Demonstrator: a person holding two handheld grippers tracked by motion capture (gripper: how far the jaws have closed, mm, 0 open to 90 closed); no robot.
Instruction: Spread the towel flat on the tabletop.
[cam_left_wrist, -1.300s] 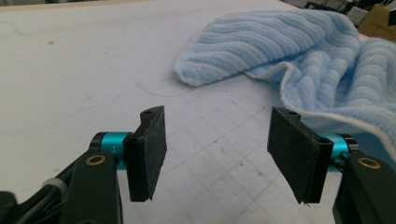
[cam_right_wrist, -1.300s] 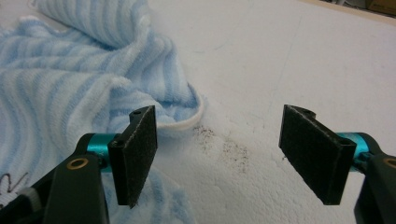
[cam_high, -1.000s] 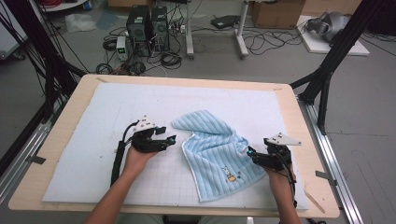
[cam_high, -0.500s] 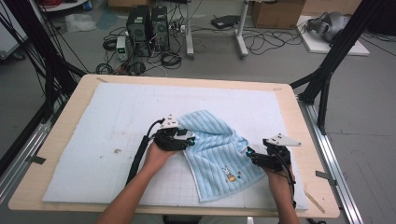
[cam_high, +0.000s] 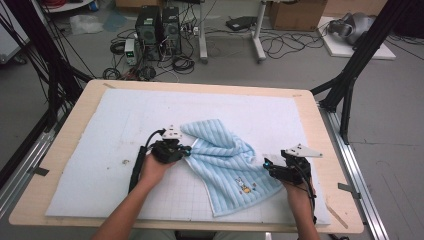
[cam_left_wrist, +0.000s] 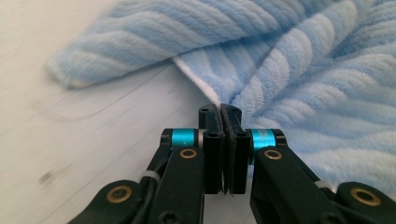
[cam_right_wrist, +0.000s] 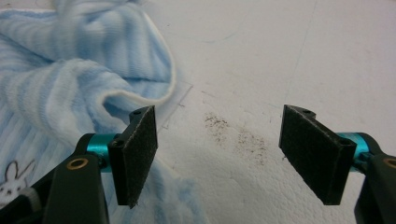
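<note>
A light blue striped towel (cam_high: 225, 160) with a small bunny print lies rumpled on the white mat (cam_high: 100, 125). My left gripper (cam_high: 187, 150) sits at the towel's left edge. Its jaws have just been closing and now stand shut, with the towel's (cam_left_wrist: 303, 70) white hem pinched between the tips of the left gripper (cam_left_wrist: 219, 109). My right gripper (cam_high: 267, 167) rests at the towel's right side. In the right gripper view the right gripper (cam_right_wrist: 217, 154) is open over bare mat, its left pad beside a fold of the towel (cam_right_wrist: 56, 93).
The mat covers a wooden table (cam_high: 330, 150). A dark smudge (cam_right_wrist: 233, 135) marks the mat between the right jaws, and another smudge (cam_high: 125, 161) lies left of my left hand. Cables and computer cases (cam_high: 157, 25) stand on the floor beyond the far edge.
My left gripper went right to the towel's left edge, its jaws shut on the hem, then it drew back a little to the left. The right gripper has not moved.
</note>
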